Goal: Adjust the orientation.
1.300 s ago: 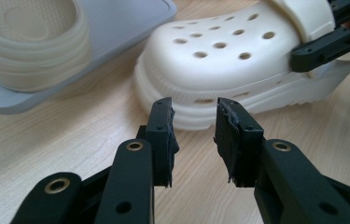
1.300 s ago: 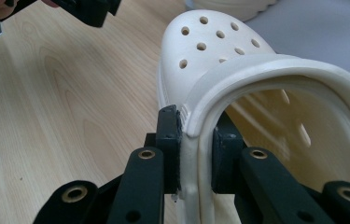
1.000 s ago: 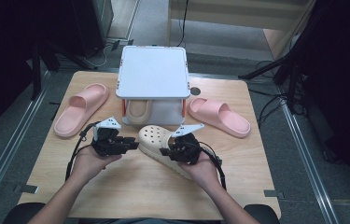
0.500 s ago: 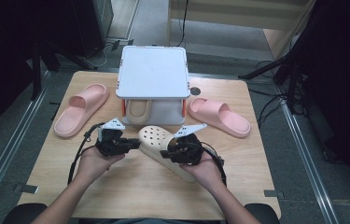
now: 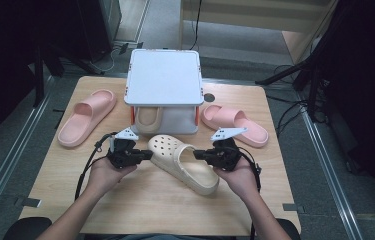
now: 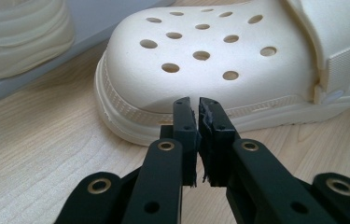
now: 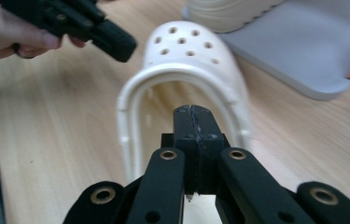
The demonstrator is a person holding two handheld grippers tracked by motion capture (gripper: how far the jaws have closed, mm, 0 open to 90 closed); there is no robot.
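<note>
A: High view, compared with a second ago: the cream clog (image 5: 182, 162) now lies a little farther out from the white rack (image 5: 164, 90), toe toward the rack, heel toward the person, on the desk (image 5: 140, 205). The left claw (image 5: 147, 155) sits at the toe side and the right claw (image 5: 198, 155) at the heel opening, both closer in than before

B: What does that mean for the work?

A: My judgement is that the clog is being nudged or lined up between the two claws, not lifted yet

B: Are the claws holding it?

A: Left gripper view shows the left claw (image 6: 194, 103) with jaws nearly together, a thin gap between them, tips just at the clog's (image 6: 219, 60) ribbed sole edge, clamped on nothing. Right gripper view shows the right claw (image 7: 193, 112) with jaws pressed together in front of the blurred heel rim of the clog (image 7: 182, 74); whether it touches is hard to tell

B: Anything the high view alone gives?

A: Two pink slides, one left (image 5: 86, 116) and one right (image 5: 235, 124), plus a second cream clog (image 5: 148, 119) under the rack
</note>
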